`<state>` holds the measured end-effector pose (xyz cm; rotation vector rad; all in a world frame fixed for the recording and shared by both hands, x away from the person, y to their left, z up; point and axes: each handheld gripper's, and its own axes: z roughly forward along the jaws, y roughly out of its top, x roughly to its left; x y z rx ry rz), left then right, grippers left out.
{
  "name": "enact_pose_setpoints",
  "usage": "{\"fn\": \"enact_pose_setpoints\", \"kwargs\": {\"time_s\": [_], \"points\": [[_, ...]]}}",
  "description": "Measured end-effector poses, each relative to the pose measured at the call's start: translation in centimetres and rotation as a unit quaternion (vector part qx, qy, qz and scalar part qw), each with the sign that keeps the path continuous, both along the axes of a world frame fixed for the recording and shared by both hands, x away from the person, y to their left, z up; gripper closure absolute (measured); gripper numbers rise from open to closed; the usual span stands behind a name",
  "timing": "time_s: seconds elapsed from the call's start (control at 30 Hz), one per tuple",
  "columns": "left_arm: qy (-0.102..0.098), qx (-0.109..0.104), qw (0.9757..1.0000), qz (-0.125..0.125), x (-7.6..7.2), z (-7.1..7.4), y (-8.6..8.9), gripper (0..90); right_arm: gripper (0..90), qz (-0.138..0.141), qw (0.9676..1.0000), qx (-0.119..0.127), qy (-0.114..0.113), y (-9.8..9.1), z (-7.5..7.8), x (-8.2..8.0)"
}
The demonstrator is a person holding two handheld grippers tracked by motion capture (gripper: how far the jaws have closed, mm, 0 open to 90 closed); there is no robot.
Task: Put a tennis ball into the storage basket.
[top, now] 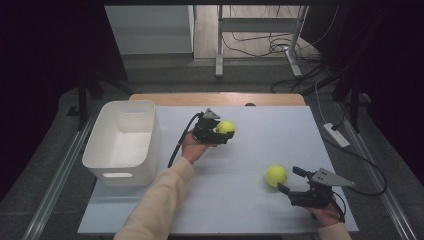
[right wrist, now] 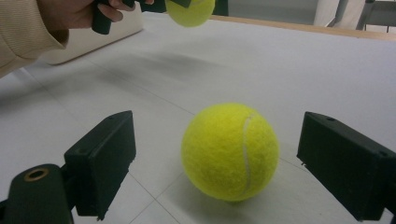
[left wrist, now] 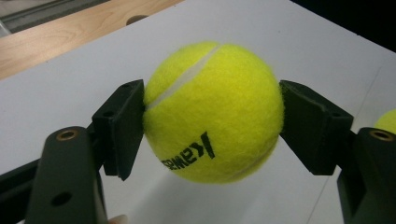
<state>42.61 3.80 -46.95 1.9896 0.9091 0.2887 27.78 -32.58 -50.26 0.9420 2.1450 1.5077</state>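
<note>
My left gripper point(top: 223, 131) is shut on a yellow tennis ball point(top: 225, 127), lifted above the middle of the white table top. Its two black pads point(left wrist: 122, 128) press on either side of that held ball point(left wrist: 212, 112), which bears black lettering. The same held ball point(right wrist: 190, 11) hangs at the top of the right gripper view. A second tennis ball point(top: 276, 175) rests on the table at the front right. My right gripper point(top: 291, 180) stands open just beside it. This ball point(right wrist: 230, 151) lies between and slightly ahead of the wide-apart pads point(right wrist: 103, 158), without touching them.
A white plastic bin point(top: 123, 141) with a handle slot stands at the left of the table. A wooden edge point(top: 217, 98) runs along the table's far side. Cables and a power strip point(top: 336, 135) lie on the floor to the right.
</note>
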Motion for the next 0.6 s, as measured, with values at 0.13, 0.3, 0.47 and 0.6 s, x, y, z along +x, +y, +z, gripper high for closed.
{"fn": "enact_pose_setpoints", "kwargs": {"time_s": [0.13, 0.3, 0.47, 0.6], "points": [[-0.008, -0.005, 1.0, -0.001, -0.7, 0.4, 0.2, 27.6, 11.7, 0.0, 1.0, -0.001, 0.0, 0.0, 0.0, 0.0], [-0.014, -0.012, 0.9998, -0.003, -1.3, 0.8, 0.4, 27.6, 11.7, 0.0, 1.0, -0.002, -0.001, 0.0, 0.0, -0.1], [-0.019, -0.015, 0.9997, -0.003, -1.7, 1.2, 0.8, 27.6, 11.7, -0.002, 1.0, -0.001, -0.002, 0.1, 0.0, -0.1], [-0.018, -0.021, 0.9996, -0.003, -1.9, 1.3, 1.2, 27.6, 11.7, -0.002, 1.0, -0.002, -0.002, 0.1, 0.0, -0.1]]}}
